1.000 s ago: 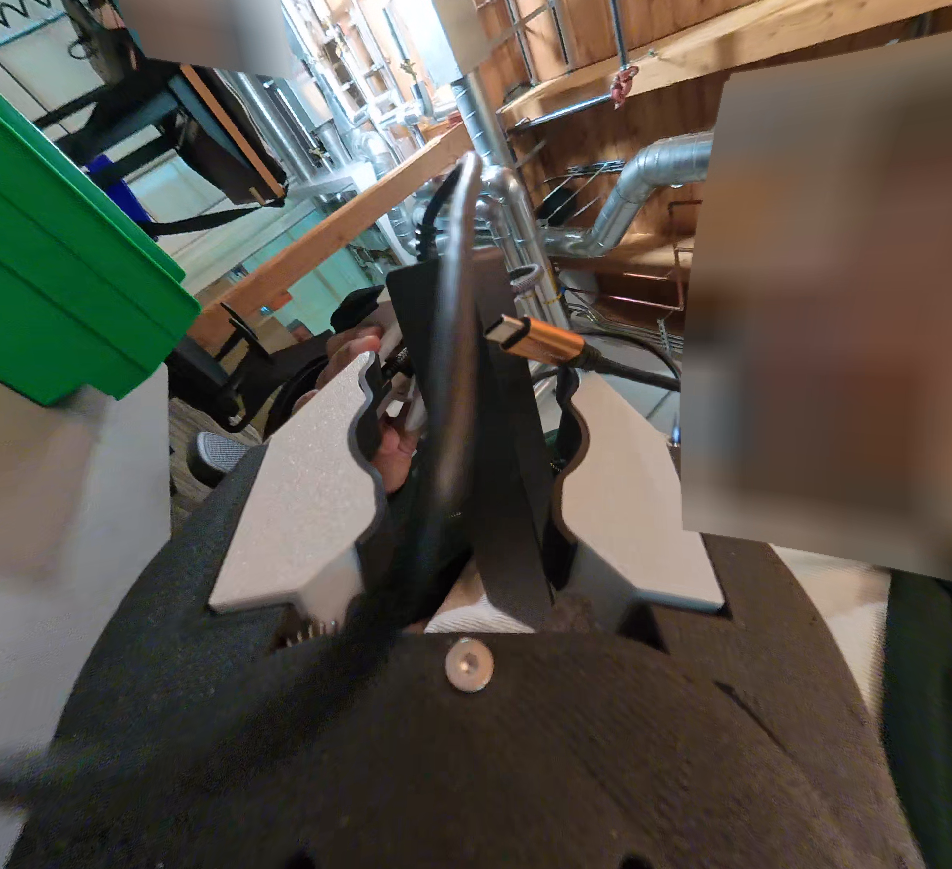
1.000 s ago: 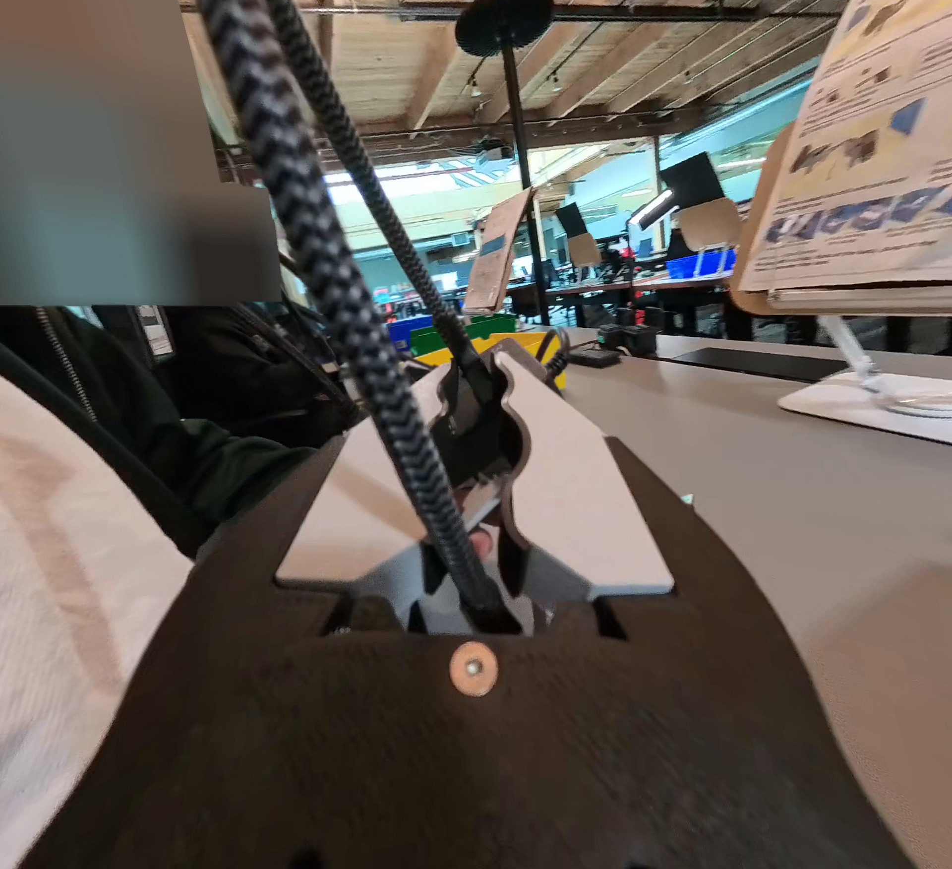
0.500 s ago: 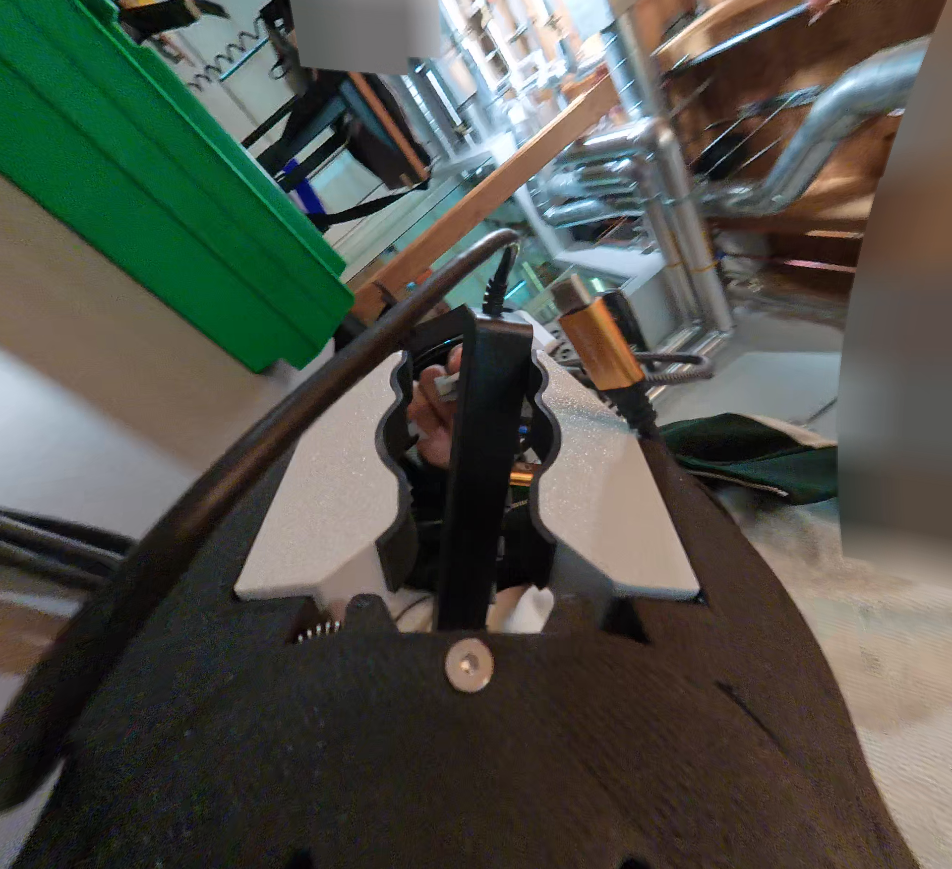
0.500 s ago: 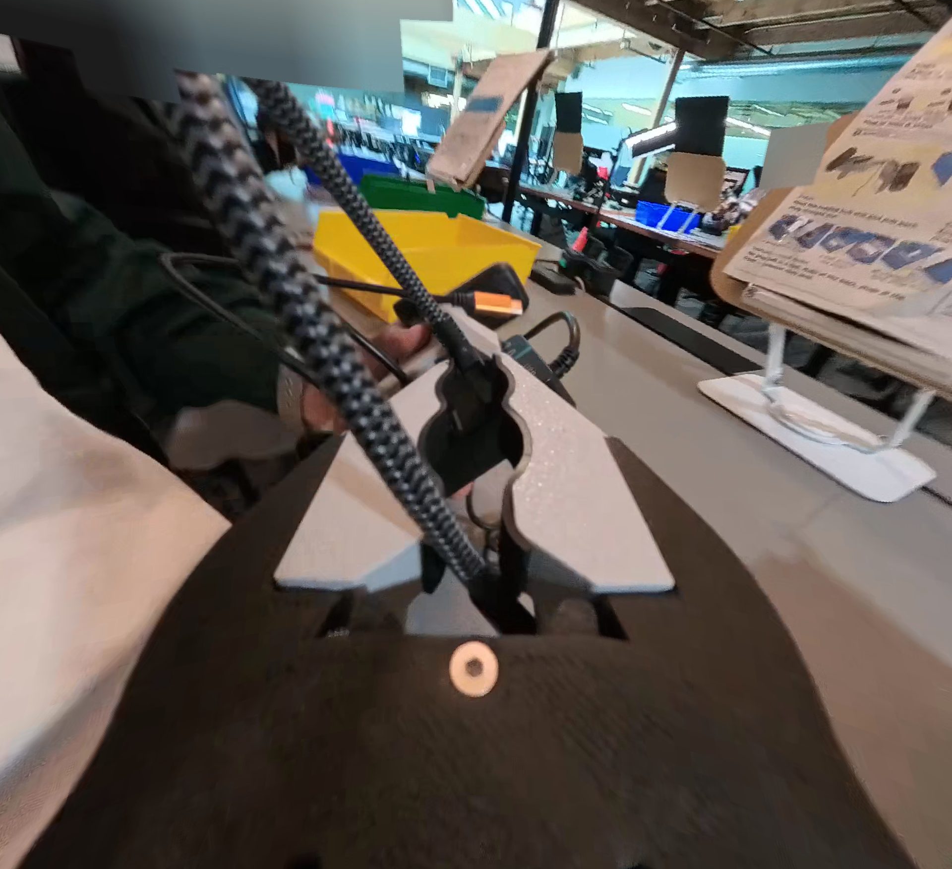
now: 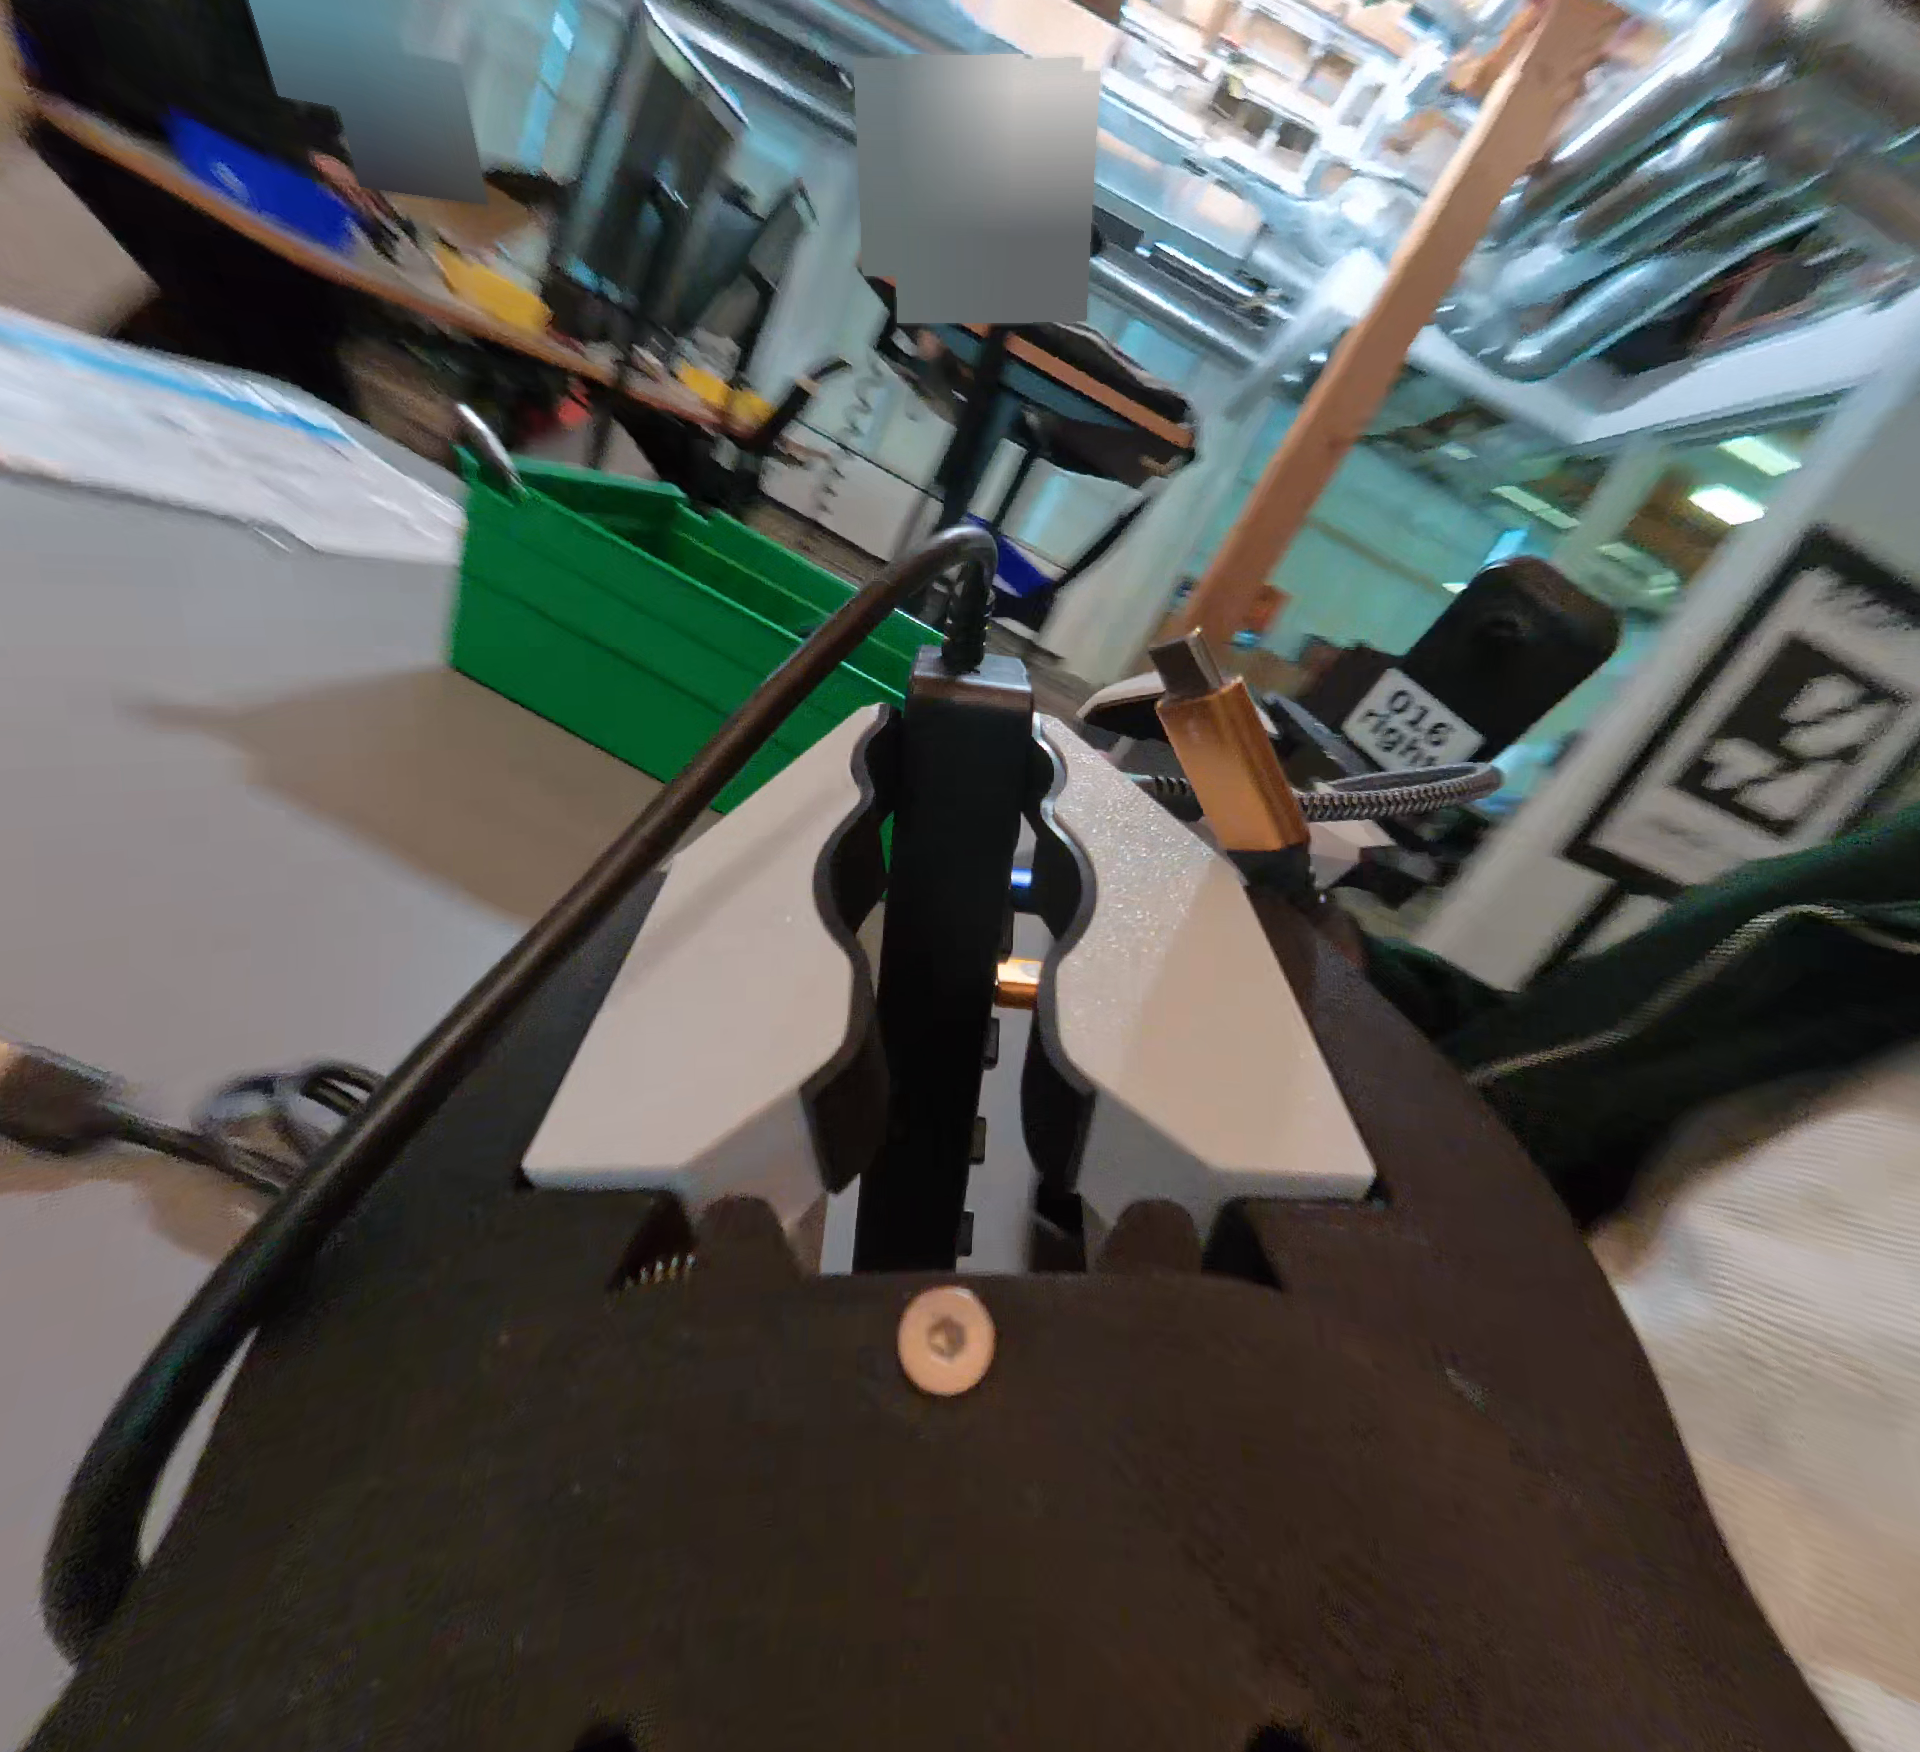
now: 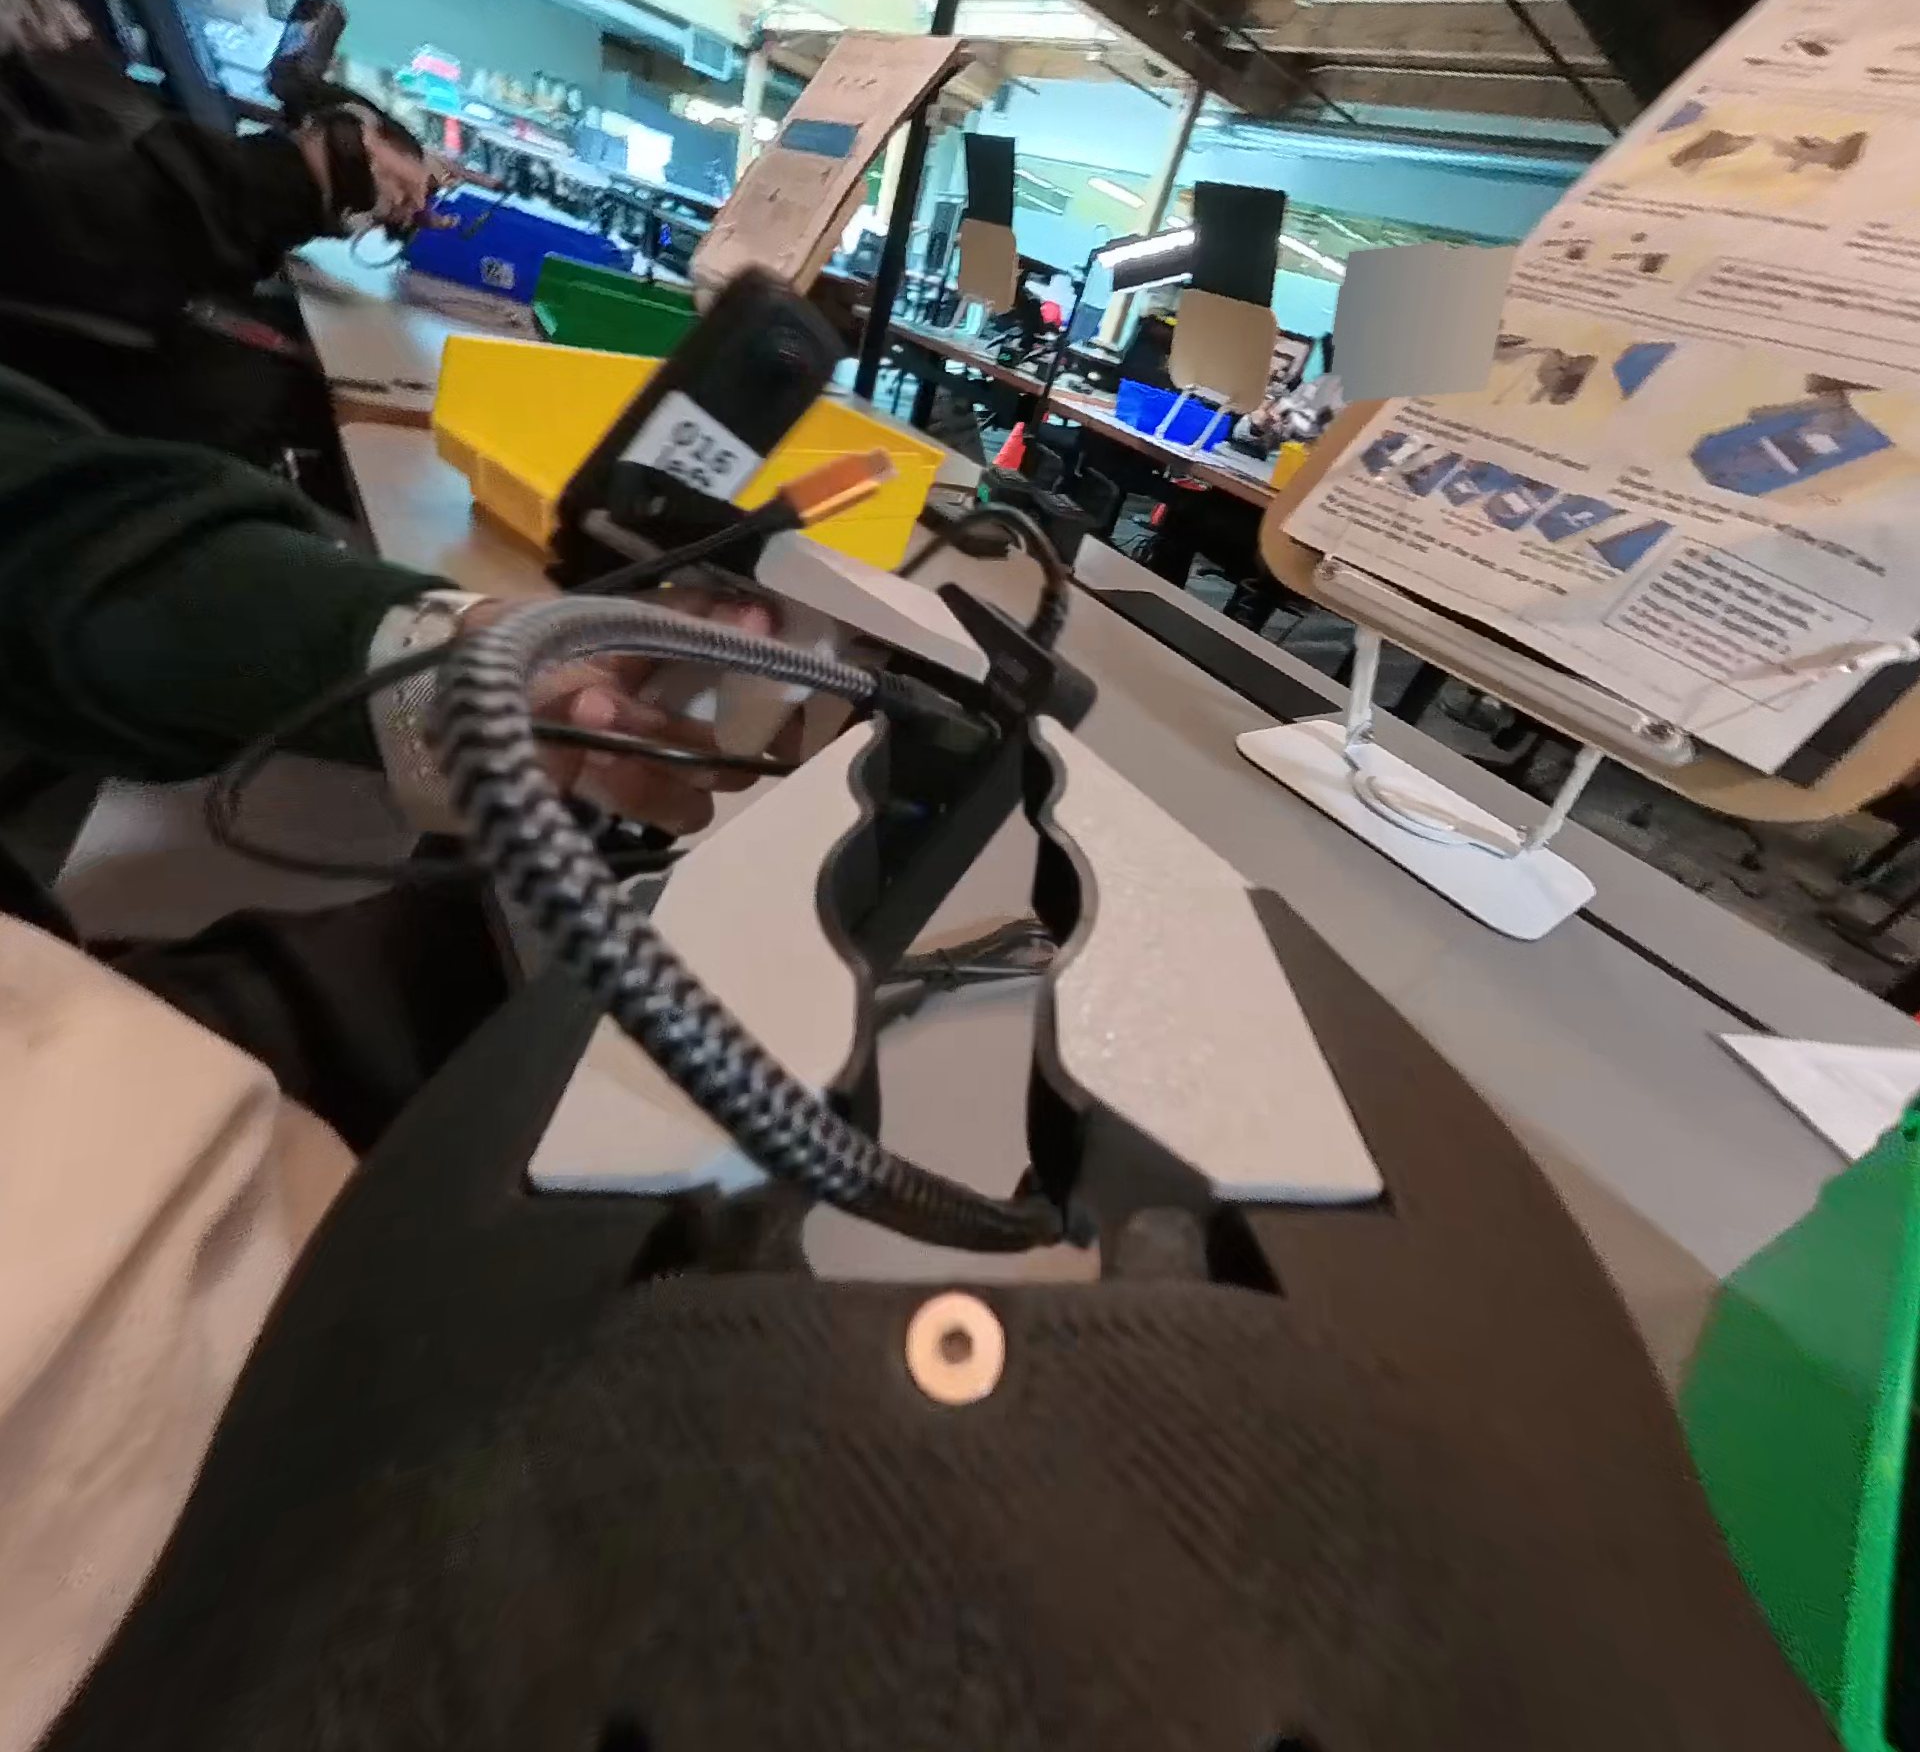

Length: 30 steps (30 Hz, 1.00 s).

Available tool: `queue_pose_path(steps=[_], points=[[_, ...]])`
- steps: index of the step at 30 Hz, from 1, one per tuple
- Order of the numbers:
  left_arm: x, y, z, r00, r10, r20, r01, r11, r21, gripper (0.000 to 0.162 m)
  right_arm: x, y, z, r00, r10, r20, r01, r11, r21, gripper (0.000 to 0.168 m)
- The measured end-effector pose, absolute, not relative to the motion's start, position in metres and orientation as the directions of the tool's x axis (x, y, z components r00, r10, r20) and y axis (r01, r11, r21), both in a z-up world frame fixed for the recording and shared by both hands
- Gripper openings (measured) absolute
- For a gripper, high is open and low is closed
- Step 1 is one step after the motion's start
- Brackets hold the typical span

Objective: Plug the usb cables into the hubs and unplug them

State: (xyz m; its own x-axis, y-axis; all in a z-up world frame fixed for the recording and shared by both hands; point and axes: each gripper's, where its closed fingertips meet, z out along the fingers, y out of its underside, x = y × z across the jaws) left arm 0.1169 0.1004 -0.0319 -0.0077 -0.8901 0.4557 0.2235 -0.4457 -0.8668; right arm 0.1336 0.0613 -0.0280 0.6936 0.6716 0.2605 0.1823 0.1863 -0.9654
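Observation:
My left gripper (image 5: 961,736) is shut on a black USB hub (image 5: 951,923), held edge-on, its black cord (image 5: 623,850) arching off to the left. A copper-coloured USB plug (image 5: 1226,767) sticks up free just right of the jaws. In the right wrist view my right gripper (image 6: 956,746) is shut on the black plug (image 6: 930,726) of a braided cable (image 6: 623,954) that loops out to the left. That plug sits right by the hub (image 6: 1029,663) in the left gripper (image 6: 862,601). I cannot tell if it is seated.
Both grippers hover over a grey table (image 6: 1455,975). On it are a green bin (image 5: 644,601), a yellow bin (image 6: 520,424), a white stand with printed sheets (image 6: 1455,829), a white paper (image 6: 1839,1089) and loose cable (image 5: 260,1100). Another person (image 6: 156,196) works behind.
Both views have swung down from the ceiling toward the table. The two grippers have come close together, bringing the braided cable's plug next to the hub. Both holds are unchanged.

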Motion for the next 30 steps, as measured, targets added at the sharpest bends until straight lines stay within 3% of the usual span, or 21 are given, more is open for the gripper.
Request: queue_pose_path(steps=[5,8,10,12,16,19,22,24,30], points=[[0.099,0.116,-0.013,0.29,-0.944,0.157,0.276,-0.075,-0.958,0.022,0.162,0.086,-0.048,0.798,0.568,0.199,0.221,0.032,-0.975,0.036],[0.089,0.117,-0.001,0.428,-0.903,-0.027,0.245,0.145,-0.959,0.021,0.162,0.087,-0.081,0.775,0.629,0.062,0.247,-0.211,-0.946,0.023],[0.082,0.122,0.003,0.496,-0.865,-0.077,0.226,0.214,-0.95,0.021,0.152,0.08,-0.103,0.73,0.68,-0.066,0.259,-0.366,-0.894,0.027],[0.075,0.13,0.003,0.546,-0.834,-0.08,0.219,0.235,-0.947,0.021,0.144,0.075,-0.115,0.708,0.702,-0.075,0.303,-0.399,-0.866,0.032],[0.072,0.135,0.0,0.582,-0.802,-0.135,0.168,0.281,-0.945,0.022,0.146,0.078,-0.12,0.713,0.69,0.121,0.452,-0.322,-0.832,0.041],[0.065,0.141,0.005,0.614,-0.78,-0.117,0.18,0.283,-0.942,0.021,0.154,0.079,-0.127,0.722,0.673,0.161,0.502,-0.349,-0.791,0.043],[0.05,0.16,0.003,0.645,-0.763,-0.036,0.207,0.22,-0.953,0.022,0.149,0.075,-0.122,0.711,0.699,0.08,0.436,-0.349,-0.829,0.032],[0.04,0.17,0.003,0.675,-0.738,-0.025,0.207,0.221,-0.953,0.022,0.143,0.072,-0.115,0.689,0.725,0.003,0.374,-0.351,-0.858,0.035],[0.026,0.19,-0.011,0.715,-0.699,0.028,0.204,0.169,-0.964,0.021,0.131,0.066,-0.073,0.61,0.777,-0.153,0.123,-0.284,-0.951,0.07]])
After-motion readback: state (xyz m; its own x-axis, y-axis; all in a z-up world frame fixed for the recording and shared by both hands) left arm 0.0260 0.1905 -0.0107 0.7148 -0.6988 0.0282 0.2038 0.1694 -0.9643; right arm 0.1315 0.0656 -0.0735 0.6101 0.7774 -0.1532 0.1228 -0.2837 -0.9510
